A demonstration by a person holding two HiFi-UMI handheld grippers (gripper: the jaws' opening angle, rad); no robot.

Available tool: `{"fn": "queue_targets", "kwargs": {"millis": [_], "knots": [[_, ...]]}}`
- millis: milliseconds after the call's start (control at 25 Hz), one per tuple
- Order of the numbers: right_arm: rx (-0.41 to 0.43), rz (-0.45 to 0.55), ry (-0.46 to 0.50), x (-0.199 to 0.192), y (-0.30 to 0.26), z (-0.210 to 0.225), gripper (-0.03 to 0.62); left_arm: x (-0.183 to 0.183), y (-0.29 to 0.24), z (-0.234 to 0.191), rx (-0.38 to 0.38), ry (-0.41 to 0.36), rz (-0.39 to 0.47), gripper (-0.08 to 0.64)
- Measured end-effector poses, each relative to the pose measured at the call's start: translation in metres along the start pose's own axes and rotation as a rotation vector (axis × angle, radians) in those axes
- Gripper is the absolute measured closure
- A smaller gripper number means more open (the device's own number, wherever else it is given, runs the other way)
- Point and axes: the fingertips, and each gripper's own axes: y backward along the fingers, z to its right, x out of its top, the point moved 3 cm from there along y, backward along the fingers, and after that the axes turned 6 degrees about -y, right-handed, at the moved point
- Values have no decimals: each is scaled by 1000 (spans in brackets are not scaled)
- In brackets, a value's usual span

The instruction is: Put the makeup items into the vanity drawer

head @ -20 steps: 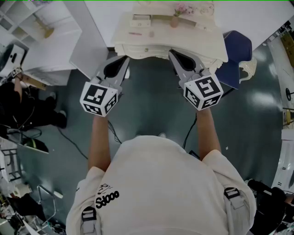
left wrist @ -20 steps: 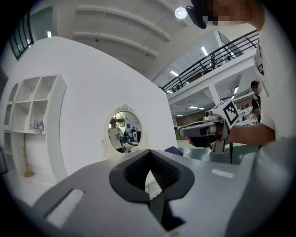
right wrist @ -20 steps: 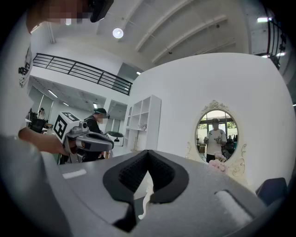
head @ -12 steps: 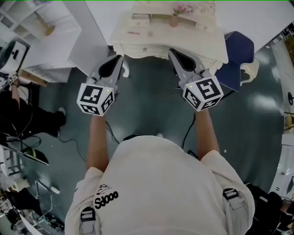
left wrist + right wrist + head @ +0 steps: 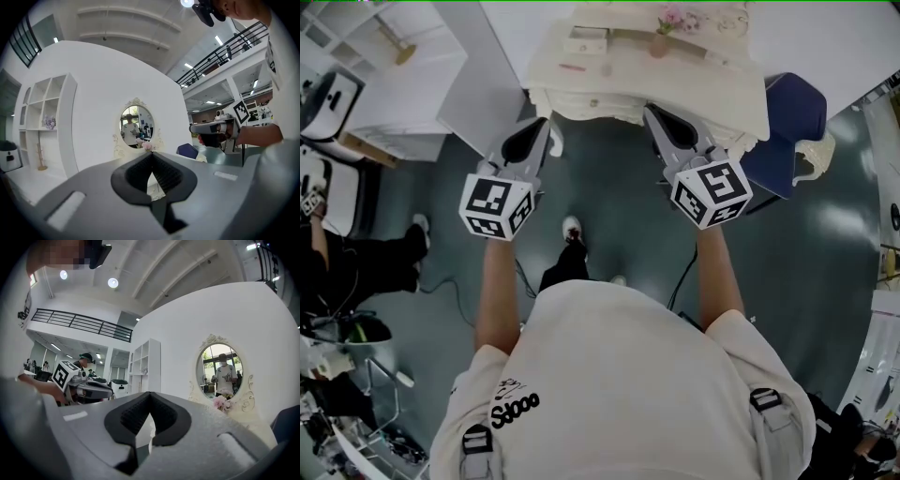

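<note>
The cream vanity point(image 5: 712, 80) stands ahead of me, its drawer front point(image 5: 593, 103) closed. On its top lie a pale box point(image 5: 586, 39), a thin pink stick point(image 5: 574, 67) and a small round item point(image 5: 607, 68), beside a pink flower vase point(image 5: 659, 42). My left gripper point(image 5: 546, 127) and right gripper point(image 5: 652, 112) are held level just short of the vanity's front edge, both shut and empty. The left gripper view shows the oval mirror point(image 5: 133, 125) beyond the closed left gripper point(image 5: 151, 155). In the right gripper view the mirror point(image 5: 221, 366) and the flowers point(image 5: 220, 401) lie right of the right gripper point(image 5: 150, 395).
A blue chair point(image 5: 787, 117) stands right of the vanity. A white shelf unit point(image 5: 394, 75) and a wall panel point(image 5: 478, 84) are to the left. A person in dark clothes point(image 5: 356, 258) is at the far left. Cables point(image 5: 525, 277) lie on the grey floor.
The person holding the grippers has stepped forward; a shoe now shows below the grippers. Both grippers keep their place before the vanity. The bystander at the left has shifted.
</note>
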Motion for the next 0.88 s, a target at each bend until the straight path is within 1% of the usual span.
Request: {"fn": "queue_targets", "kwargs": {"millis": [160,320,520,720,880], "knots": [[-6,10,-46,-3,-23,20,595,-11,-24,-21,-7,13,7,543],[-17,-6,-17,-7,-63,42,594,-25,-59,-59,-10,28,31,543],[-60,-22,3,-2,-123,79,594,-31,-115,-116,-37,79,45,543],[-80,4,-64,11,-173,114,597,-33,-161,-169,-58,81,39,543],[-112,-38,-65,4,-208,130,598,-46,-185,-200,-73,94,28,543]]}}
